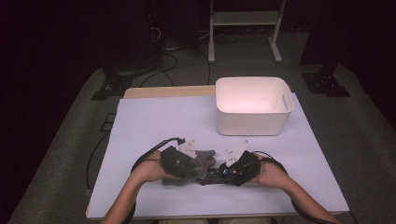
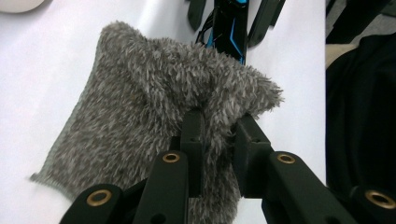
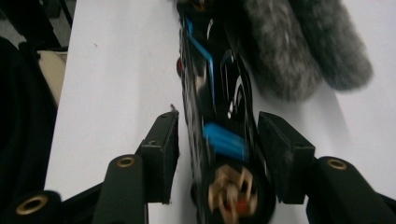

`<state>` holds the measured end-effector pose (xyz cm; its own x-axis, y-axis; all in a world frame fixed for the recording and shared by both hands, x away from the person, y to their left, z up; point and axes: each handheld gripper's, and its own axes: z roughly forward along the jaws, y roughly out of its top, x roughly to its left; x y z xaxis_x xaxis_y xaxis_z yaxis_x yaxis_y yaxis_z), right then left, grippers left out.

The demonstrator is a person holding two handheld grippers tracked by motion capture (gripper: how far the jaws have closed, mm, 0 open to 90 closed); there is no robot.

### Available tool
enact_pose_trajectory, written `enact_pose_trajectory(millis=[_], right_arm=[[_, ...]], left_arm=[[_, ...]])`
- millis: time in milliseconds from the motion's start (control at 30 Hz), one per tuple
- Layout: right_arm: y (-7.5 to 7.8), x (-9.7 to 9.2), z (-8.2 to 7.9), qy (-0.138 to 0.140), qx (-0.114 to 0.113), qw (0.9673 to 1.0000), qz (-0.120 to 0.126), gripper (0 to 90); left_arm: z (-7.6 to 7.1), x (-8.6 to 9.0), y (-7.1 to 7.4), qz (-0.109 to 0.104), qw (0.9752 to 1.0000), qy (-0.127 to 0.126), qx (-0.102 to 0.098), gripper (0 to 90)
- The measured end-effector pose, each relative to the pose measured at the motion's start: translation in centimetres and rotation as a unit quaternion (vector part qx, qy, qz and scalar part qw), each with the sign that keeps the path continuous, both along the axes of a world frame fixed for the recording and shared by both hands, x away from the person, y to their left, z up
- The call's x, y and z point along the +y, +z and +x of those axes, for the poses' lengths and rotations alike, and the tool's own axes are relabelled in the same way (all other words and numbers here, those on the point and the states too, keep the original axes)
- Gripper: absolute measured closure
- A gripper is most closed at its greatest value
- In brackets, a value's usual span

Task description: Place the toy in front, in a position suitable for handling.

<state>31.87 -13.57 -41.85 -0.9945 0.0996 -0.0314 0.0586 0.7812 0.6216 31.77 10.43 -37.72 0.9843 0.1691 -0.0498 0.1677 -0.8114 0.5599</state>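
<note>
High view: grey fuzzy cloth lies on the white desk near its 6 o'clock edge, betw. both hands. White bin sits well apart toward 1 o'clock, at the far desk edge.

L gripper, left gripper view: jaws nearly pressed together, pinching a bunched fold of the cloth's edge. Rest of the cloth spreads away from the jaws toward 10–11 o'clock, flat on the desk, stitched hem visible at 8 o'clock.

R gripper, right gripper view: jaws spread, pads clear on both sides of a black object w/ blue trim that runs betw. them toward 12 o'clock. No pinch seen; slight gap each side. Brass-coloured fitting w/ red spot at the object's near end. Cloth sits past the jaws at 1 o'clock, just beside the object's far part. View is blurred.

Same black-blue object shows in left gripper view at 12 o'clock, beyond the cloth.

Writing: none legible; white tags on the grippers too small to read.
</note>
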Motion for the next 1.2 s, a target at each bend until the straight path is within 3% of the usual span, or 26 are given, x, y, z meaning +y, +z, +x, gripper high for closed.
enact_pose_trajectory(millis=[167, 400, 533, 633, 867, 1200], right_arm=[[0.1, 1.3, 0.3, 0.012, -0.004, 0.9997, -0.022, 53.7], [0.4, 0.8, 0.1, 0.014, -0.013, 0.9991, -0.037, 55.0], [0.4, 0.5, 0.1, 0.014, -0.013, 0.999, -0.041, 55.3], [0.4, 0.1, 0.1, 0.01, -0.008, 0.9989, -0.045, 55.6], [0.5, 0.3, 0.3, 0.007, -0.003, 0.9983, -0.059, 54.9], [0.8, 3.6, 0.7, 0.025, 0.001, 0.9968, -0.076, 53.1]], left_arm=[[0.1, -0.6, -0.2, -0.016, 0.9998, -0.006, 0.005, 76.2], [0.4, -0.5, -0.6, -0.031, 0.9994, -0.008, 0.013, 76.2], [0.3, 0.1, -0.9, -0.026, 0.9996, -0.002, 0.014, 76.2], [0.5, 1.1, -2.2, -0.018, 0.9994, 0.013, 0.025, 76.1], [0.9, 0.9, -3.1, -0.028, 0.9988, 0.014, 0.038, 76.2], [0.7, 0.6, -3.2, -0.029, 0.9988, 0.015, 0.037, 76.3]])
